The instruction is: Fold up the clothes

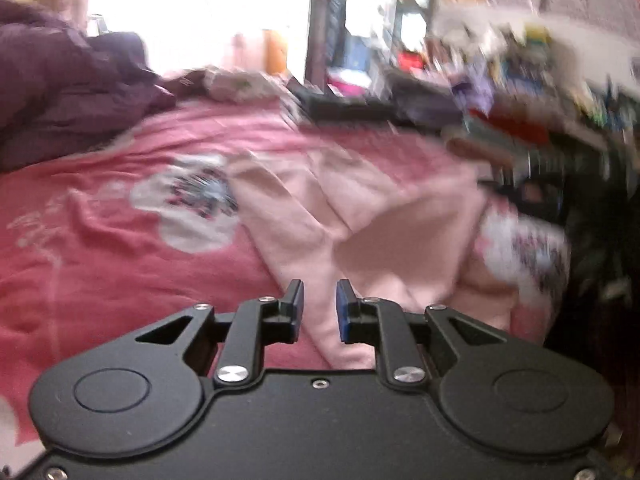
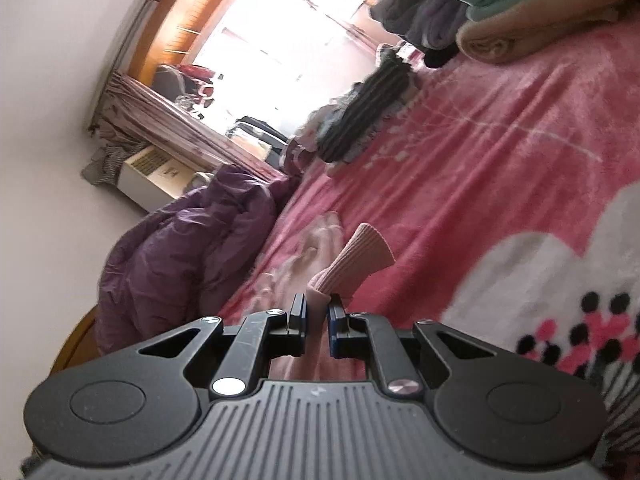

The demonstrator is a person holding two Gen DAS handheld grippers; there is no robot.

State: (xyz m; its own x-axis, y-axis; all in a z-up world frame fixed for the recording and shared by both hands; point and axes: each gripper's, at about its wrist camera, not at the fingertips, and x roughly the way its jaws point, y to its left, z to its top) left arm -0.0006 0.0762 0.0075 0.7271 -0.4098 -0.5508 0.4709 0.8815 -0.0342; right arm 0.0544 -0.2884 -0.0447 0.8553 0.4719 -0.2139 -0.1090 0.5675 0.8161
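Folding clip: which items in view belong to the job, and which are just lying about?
Job: pale pink garment, its ribbed cuff clamped in the right gripper; left gripper.
Lying about: purple jacket, folded pile, striped clothes, pink blanket.

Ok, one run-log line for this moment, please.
step: folding pink garment on pink blanket | left gripper: empty, slightly apart | right gripper: pinching garment sleeve

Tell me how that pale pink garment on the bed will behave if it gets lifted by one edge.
The pale pink garment looks floppy: it lies in soft creases on the pink blanket, so it would likely drape and sag. Its ribbed cuff suggests stretchy knit, probably light and not slippery.
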